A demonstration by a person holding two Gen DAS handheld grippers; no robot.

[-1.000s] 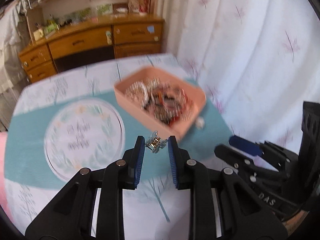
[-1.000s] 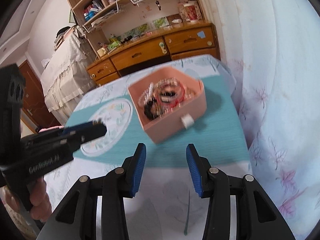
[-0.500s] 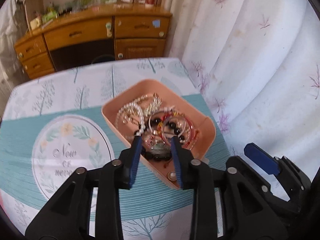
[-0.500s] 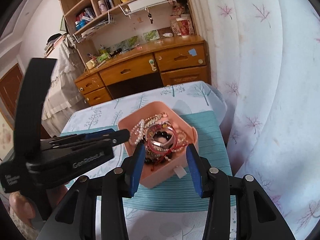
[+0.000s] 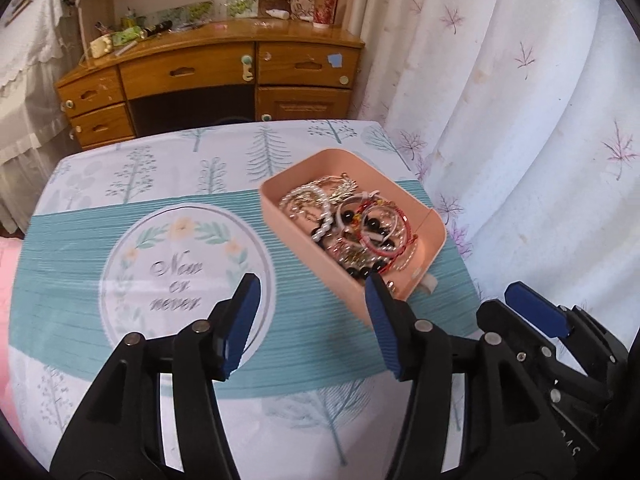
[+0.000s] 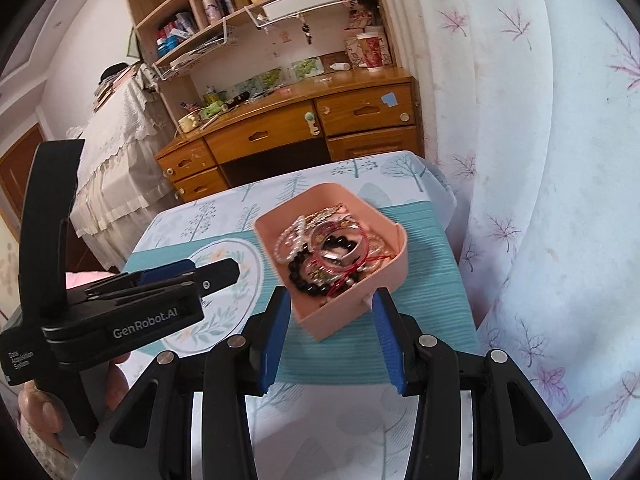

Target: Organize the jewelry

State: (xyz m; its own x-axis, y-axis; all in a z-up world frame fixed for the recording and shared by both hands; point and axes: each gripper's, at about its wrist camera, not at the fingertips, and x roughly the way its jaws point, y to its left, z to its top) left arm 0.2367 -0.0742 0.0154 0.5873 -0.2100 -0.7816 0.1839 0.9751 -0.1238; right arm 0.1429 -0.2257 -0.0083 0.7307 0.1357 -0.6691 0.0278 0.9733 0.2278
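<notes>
- Jaws of the left tongs (image 5: 308, 318) had just been opening, and stood well apart with nothing between them.
- A second before, those jaws pinched a small silver charm in the air short of the pink tray (image 5: 434, 229); half a second before, they hung right over the heap in the tray.
- That charm was no longer in the grip; most likely it dropped into the tray, though I could not pick it out among the tangle.
- The left tongs had drawn back from over the tray, so that their tips showed over the teal cloth (image 5: 60, 280) on the near side of the tray.
- The right tongs (image 6: 330, 334) were part open and empty, with no change in their gap, and hovered over the near corner of the tray without touching it.
- Jewelry (image 5: 352, 224) lay piled inside the tray: a pearl strand (image 5: 316, 200) toward its far left side, red cord bracelets (image 5: 390, 226) and dark beads (image 6: 308, 276) toward its near side.
- No loose piece showed on the cloth around the tray in either view.
- As a judgement, this piece was done, and the task looked close to finished unless more jewelry lay out of view.
</notes>
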